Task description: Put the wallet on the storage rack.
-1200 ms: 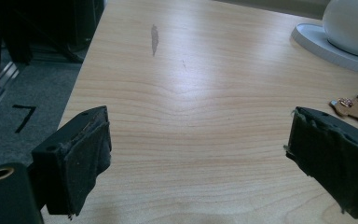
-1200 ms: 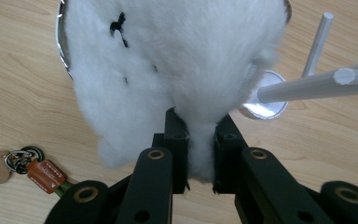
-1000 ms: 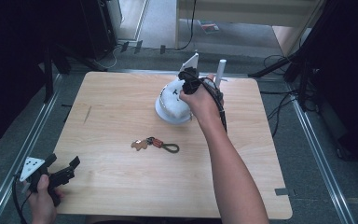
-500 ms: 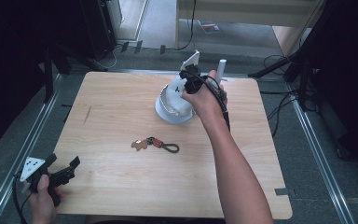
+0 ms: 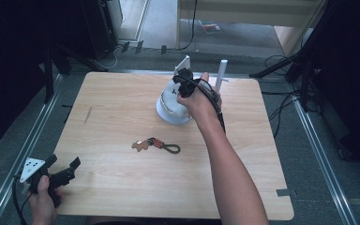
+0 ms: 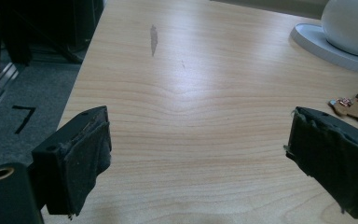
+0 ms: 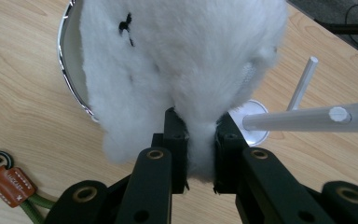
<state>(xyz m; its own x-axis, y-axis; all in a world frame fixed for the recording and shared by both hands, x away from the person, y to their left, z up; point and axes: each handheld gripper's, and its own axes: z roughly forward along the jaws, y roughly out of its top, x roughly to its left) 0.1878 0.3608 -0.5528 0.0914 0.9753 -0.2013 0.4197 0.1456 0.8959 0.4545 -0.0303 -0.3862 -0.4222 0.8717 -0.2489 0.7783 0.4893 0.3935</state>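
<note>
The wooden table (image 5: 122, 112) takes up most of the high view, and toward its upper middle stands a white fluffy plush toy (image 5: 171, 96) on a round white dish (image 5: 168, 115) with a shiny rim. In the right gripper view the plush fills the upper centre, and the right gripper (image 7: 200, 149) is clenched on a fold of fur at its lower edge, the plush rising straight above the jaws with its long axis roughly upright in that frame. This hand is plainly the nearer one, so I judge any lift or shift of the plush falls to it. Just right of the plush stands a thin white rod (image 5: 221, 75) on a small round base. The left gripper (image 5: 51, 176) rests at the lower left corner, well apart, its jaws spread wide over bare wood. Below the dish lies a keychain (image 5: 155, 145) with a green loop; its brown leather tag (image 7: 11, 184) carries stamped writing too small to read.
</note>
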